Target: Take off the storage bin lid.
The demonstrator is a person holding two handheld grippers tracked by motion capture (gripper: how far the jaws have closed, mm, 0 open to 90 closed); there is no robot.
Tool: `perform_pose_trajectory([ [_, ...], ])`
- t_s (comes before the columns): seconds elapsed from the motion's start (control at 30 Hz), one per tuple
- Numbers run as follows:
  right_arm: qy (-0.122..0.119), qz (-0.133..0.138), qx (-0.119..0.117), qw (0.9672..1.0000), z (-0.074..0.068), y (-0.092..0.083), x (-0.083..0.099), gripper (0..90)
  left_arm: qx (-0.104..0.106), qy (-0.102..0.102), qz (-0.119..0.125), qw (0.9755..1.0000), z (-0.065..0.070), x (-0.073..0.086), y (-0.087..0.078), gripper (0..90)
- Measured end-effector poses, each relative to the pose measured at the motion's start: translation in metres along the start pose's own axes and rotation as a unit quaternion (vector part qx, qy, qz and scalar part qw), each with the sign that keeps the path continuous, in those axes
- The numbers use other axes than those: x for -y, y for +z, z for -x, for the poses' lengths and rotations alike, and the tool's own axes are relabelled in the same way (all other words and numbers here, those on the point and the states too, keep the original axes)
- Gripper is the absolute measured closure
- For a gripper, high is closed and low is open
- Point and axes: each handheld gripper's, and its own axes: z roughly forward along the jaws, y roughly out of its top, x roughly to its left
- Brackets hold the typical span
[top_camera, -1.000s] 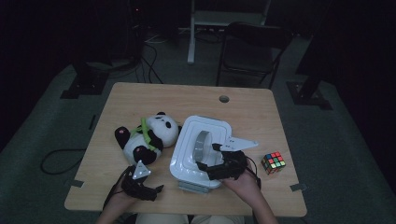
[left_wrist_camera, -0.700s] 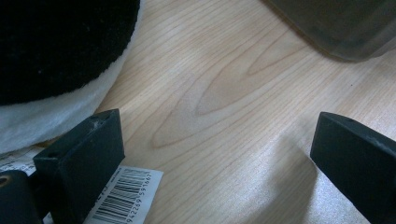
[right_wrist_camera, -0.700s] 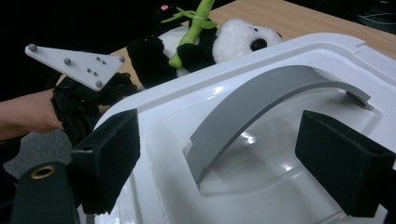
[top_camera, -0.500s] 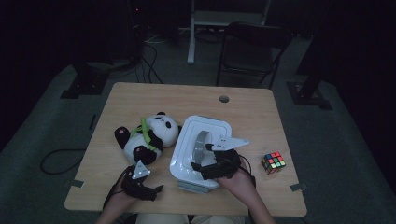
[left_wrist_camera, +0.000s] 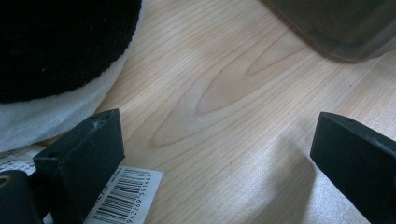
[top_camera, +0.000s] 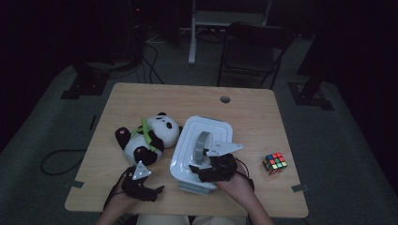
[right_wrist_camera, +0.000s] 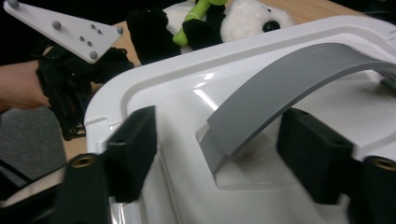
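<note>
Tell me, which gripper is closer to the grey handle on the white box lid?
Right. The right gripper has its jaws on either side of the grey handle, not yet squeezing it. The left gripper rests on the table near the panda toy, away from the handle.

Bare table [top_camera: 155, 98] lies open at the far side; the panda [top_camera: 149, 136] crowds the white box [top_camera: 202, 145]'s left flank

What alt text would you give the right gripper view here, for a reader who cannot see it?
The right gripper's two black jaws straddle the near end of a grey handle on a white box lid, closing in but not yet pressing it. Behind the lid lie a toy panda and the left gripper.
</note>
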Motion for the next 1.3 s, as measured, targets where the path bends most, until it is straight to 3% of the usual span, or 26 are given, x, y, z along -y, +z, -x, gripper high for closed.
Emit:
perform_pose_trajectory([
  [0.17,-0.011,0.002,-0.006,0.9999,-0.003,-0.001,0.001,40.3,-0.001,0.001,0.0,1.0,0.0,0.0,0.0,3.4],
  [0.8,-0.006,0.0,-0.013,0.9999,-0.004,-0.001,0.001,46.7,0.001,-0.002,0.002,1.0,0.0,0.0,0.0,3.5],
  [0.83,0.0,0.0,-0.018,0.9998,-0.003,-0.002,0.0,48.9,0.002,-0.002,0.002,1.0,0.0,0.0,0.0,3.5],
  [0.87,0.009,0.003,0.003,1.0,-0.003,-0.004,0.0,70.0,0.002,-0.002,0.002,1.0,0.0,0.0,0.0,3.5],
  [0.9,0.019,0.003,-0.013,0.9997,0.002,-0.005,0.001,71.2,0.002,-0.003,0.002,1.0,0.0,0.0,0.0,3.5],
  [1.13,0.016,0.002,-0.004,0.9999,0.001,-0.006,0.001,73.0,0.002,-0.004,0.002,1.0,0.0,0.0,0.0,3.5],
  [1.3,0.006,-0.008,-0.002,0.9999,-0.001,-0.01,-0.002,82.2,0.002,-0.004,0.002,1.0,0.0,0.0,0.0,3.5],
])
